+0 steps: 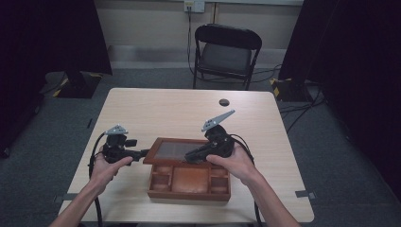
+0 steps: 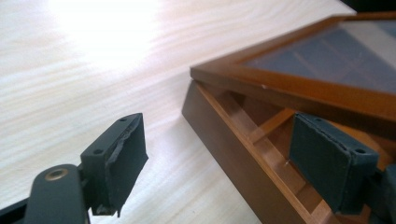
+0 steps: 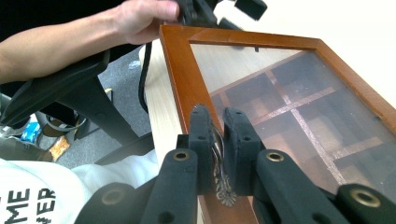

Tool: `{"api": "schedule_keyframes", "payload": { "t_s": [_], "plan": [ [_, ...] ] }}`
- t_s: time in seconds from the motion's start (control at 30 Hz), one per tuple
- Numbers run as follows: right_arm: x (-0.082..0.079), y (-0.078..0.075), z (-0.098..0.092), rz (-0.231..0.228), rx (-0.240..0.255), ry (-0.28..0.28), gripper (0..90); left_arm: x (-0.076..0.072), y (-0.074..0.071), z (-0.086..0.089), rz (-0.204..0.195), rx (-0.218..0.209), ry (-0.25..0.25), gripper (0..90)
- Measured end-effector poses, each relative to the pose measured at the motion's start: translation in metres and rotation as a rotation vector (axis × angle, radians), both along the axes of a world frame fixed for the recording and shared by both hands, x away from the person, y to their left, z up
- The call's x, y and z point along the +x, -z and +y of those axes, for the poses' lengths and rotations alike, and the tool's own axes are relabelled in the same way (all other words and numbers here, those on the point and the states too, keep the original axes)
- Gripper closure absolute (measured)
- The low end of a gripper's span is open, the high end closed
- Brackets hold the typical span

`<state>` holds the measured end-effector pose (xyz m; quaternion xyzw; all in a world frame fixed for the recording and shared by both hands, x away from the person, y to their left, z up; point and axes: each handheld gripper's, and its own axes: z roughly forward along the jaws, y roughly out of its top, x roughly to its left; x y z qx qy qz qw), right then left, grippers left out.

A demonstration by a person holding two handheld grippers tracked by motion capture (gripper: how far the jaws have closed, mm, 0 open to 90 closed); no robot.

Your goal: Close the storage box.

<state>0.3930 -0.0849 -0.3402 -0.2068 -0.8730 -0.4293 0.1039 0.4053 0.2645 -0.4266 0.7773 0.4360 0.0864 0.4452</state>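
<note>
Lid partly raised on wooden box (image 1: 189, 182), worktop (image 1: 156, 109) centre.
Right gripper (image 3: 218, 140) fingers are clamped on the lid's ornate metal latch (image 3: 219, 179); left gripper (image 2: 219, 163), fingers apart, straddles the box's 9 o'clock corner.

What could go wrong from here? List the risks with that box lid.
1. The right gripper is shut on only the small metal clasp of the glass lid, which is half raised; that narrow hold might slip and the lid could drop onto the wooden box.
2. The left gripper is open and straddles the box's corner wall without clamping, so the box may slide or tip as the lid moves.
</note>
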Motion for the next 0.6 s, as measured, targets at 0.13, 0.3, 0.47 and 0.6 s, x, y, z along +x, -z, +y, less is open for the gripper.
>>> {"api": "schedule_keyframes", "payload": {
  "t_s": [0.13, 0.3, 0.47, 0.6],
  "plan": [
    [-0.004, 0.004, 0.002, -0.004, -0.021, -0.015, 82.7, 0.001, -0.001, 0.008, -0.008, -0.009, -0.027, 19.0],
    [-0.009, 0.011, 0.004, 0.004, -0.043, -0.021, 82.6, 0.003, 0.001, 0.013, -0.008, 0.015, -0.044, 19.0],
    [-0.015, 0.020, 0.004, 0.016, -0.053, -0.017, 82.6, 0.007, 0.005, 0.016, 0.011, 0.038, -0.054, 20.1],
    [-0.023, 0.032, 0.009, -0.003, -0.097, -0.036, 82.6, 0.007, 0.006, 0.023, 0.004, 0.037, -0.061, 24.3]
  ]
}}
